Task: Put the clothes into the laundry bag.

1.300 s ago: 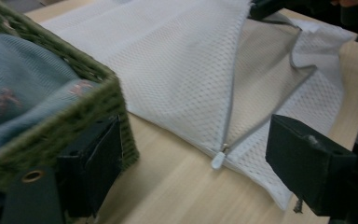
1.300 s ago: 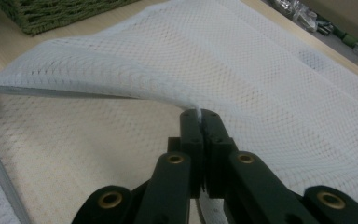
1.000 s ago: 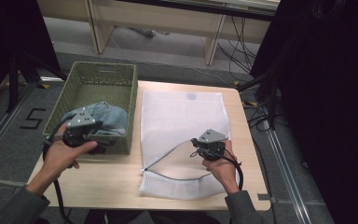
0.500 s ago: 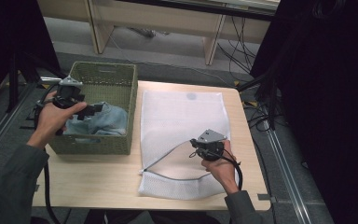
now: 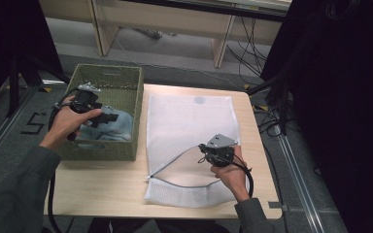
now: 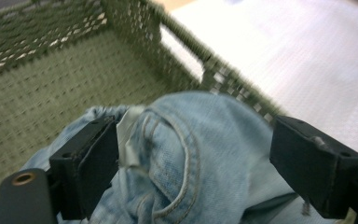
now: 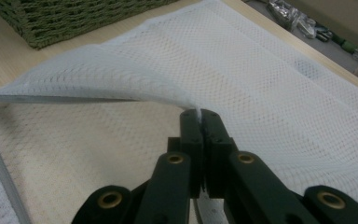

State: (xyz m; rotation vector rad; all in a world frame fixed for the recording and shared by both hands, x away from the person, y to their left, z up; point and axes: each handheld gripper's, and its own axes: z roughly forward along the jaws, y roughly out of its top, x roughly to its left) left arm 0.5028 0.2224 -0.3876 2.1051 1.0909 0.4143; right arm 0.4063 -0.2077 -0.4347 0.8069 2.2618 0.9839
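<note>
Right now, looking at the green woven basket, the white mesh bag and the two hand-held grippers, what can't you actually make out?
- Light blue denim garment: the left gripper view cuts it off at the bottom edge, and the green woven basket's wall and the left gripper hide part of it in the high view.
- White mesh laundry bag: whether anything lies inside, its raised flap covers the opening.
- Right gripper's pinched edge: the shut jaws cover it.
- Clutter under the far desk: too small.

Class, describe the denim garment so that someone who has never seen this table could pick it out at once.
Start at the wooden table and find the green woven basket on its left side, beside the flat white mesh bag. Inside the basket, at its near end, lies a crumpled light blue denim garment with stitched seams. It is the one blue thing here, and the open left gripper straddles it.
</note>
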